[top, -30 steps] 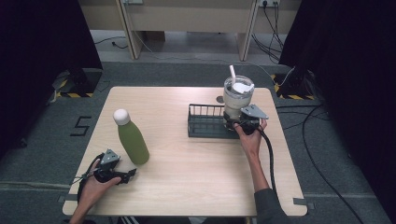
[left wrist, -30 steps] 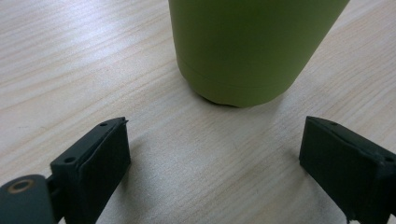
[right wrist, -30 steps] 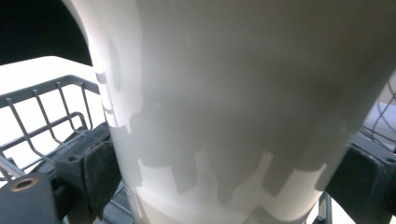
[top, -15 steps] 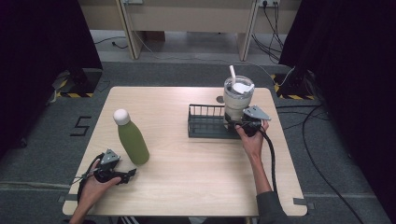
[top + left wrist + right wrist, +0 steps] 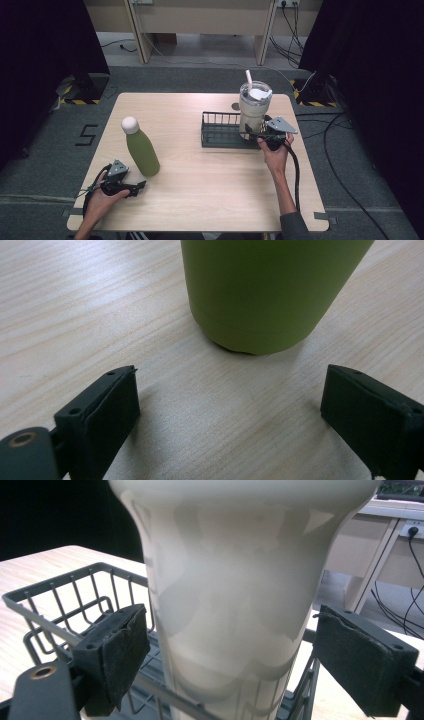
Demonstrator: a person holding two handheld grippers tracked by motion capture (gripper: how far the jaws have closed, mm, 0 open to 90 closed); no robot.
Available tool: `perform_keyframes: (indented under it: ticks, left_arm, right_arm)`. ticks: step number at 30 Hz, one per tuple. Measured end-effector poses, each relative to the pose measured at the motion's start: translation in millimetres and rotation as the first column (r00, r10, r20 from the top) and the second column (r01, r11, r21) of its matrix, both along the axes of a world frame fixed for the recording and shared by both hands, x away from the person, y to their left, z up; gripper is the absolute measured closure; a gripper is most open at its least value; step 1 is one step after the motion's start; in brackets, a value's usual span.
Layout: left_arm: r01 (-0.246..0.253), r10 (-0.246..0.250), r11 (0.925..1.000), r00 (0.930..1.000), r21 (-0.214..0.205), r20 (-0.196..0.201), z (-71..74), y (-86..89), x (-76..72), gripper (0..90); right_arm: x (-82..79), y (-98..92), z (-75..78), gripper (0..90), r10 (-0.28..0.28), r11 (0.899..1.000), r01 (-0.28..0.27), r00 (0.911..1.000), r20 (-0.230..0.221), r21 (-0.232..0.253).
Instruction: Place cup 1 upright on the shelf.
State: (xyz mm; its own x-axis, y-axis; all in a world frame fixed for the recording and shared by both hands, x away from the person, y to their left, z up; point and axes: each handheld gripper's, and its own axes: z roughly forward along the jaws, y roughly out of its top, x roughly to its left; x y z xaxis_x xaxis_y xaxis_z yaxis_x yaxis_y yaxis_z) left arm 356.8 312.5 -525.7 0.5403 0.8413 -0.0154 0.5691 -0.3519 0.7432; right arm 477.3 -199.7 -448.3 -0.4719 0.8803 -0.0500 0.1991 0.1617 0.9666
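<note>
A cream tumbler [image 5: 254, 111] (clear lid, white straw) stands upright in the right end of a dark wire basket [image 5: 220, 131], far right on the surface [image 5: 210, 185]. A green bottle [image 5: 141, 149], white-capped, stands upright near left.

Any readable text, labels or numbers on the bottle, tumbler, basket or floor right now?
"5": black numeral on the grey floor, left of the wooden table.
Green metal bottle with white cap: no text visible.
Cream tumbler with straw: none visible.
Black wire basket: none.

green bottle [image 5: 270, 290] base, fingers [image 5: 107, 415] spread apart
</note>
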Motion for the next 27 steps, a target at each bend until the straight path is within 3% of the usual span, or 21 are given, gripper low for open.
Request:
perform_keyframes:
  ticks: [7, 13, 17, 27]
  left_arm:
    - [0.0, 0.0, 1.0, 1.0, 0.0, 0.0, 0.0, 0.0, 0.0, 7.9]
    - [0.0, 0.0, 1.0, 1.0, 0.0, 0.0, 0.0, 0.0, 0.0, 7.9]
    - [0.0, 0.0, 1.0, 1.0, 0.0, 0.0, 0.0, 0.0, 0.0, 7.9]
    - [0.0, 0.0, 1.0, 1.0, 0.0, 0.0, 0.0, 0.0, 0.0, 7.9]
  right_arm:
    - [-9.5, -2.8, -4.8, 14.7, -0.006, 1.0, 0.006, 1.0, 0.002, -0.012]
    - [-19.9, -7.7, 0.0, 14.7, -0.011, 1.0, 0.011, 0.9996, 0.027, -0.013]
    - [-30.6, -12.4, 4.8, 14.7, -0.001, 1.0, 0.001, 0.9992, 0.041, 0.009]
    - [-54.4, -13.3, 6.7, 14.7, 0.037, 0.999, -0.037, 0.9987, 0.035, -0.011]
